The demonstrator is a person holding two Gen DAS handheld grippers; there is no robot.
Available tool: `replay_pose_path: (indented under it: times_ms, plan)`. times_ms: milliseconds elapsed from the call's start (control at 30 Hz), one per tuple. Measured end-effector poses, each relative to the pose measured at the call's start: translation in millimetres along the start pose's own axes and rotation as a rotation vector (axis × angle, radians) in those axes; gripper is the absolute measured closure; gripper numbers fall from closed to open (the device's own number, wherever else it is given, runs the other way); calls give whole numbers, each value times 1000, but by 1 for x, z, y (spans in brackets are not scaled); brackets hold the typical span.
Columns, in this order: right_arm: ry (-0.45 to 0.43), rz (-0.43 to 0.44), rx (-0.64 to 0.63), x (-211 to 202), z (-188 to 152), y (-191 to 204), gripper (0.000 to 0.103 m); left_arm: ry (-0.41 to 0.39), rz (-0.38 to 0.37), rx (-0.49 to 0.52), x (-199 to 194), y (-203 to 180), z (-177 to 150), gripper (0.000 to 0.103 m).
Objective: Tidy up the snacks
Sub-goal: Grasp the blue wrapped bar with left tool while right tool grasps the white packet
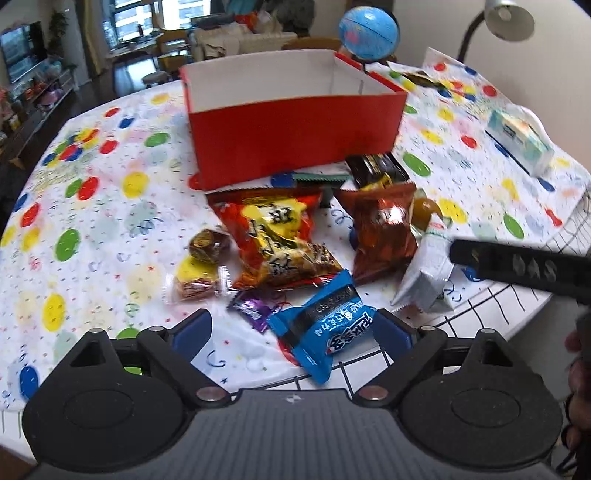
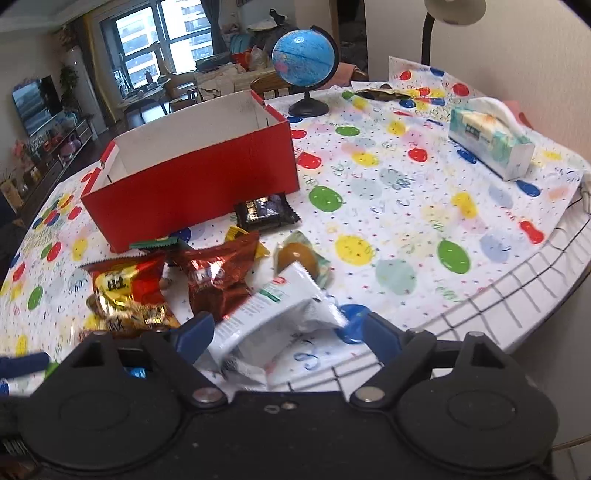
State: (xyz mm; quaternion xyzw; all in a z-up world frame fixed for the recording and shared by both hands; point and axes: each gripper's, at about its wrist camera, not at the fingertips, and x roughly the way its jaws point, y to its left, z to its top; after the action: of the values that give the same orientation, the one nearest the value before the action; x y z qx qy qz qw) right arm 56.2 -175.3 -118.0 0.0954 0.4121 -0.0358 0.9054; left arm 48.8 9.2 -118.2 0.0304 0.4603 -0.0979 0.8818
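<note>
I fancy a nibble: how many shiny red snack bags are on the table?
2. An orange-red bag with yellow print lies in front of the red box; a dark red foil bag lies just right of it. Smaller ones could be hidden underneath.

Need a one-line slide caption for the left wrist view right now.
Open left gripper straddles a blue snack packet at the near edge of the snack pile, in front of the red box on the balloon-print tablecloth.

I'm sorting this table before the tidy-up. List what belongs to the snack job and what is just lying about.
Belongs to the job:
red box
blue snack packet
white snack packet
red-and-yellow snack bag
dark red foil bag
black snack packet

Just lying about:
globe
tissue pack
desk lamp
</note>
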Motion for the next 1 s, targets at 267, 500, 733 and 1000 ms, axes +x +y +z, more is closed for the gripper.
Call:
replay_pose_path:
  times_ms: [267, 500, 733, 1000]
  plan:
    - [85, -45, 8, 31, 9, 14, 15, 2, -41, 188, 27, -21, 0, 8]
    - [147, -62, 41, 52, 7, 16, 16, 20, -48, 294, 45, -30, 0, 10]
    - [144, -18, 72, 51, 5, 16, 33, 46, -68, 300, 53, -31, 1, 37]
    - [111, -23, 114, 39, 0, 9, 59, 44, -88, 239, 49, -23, 4, 57]
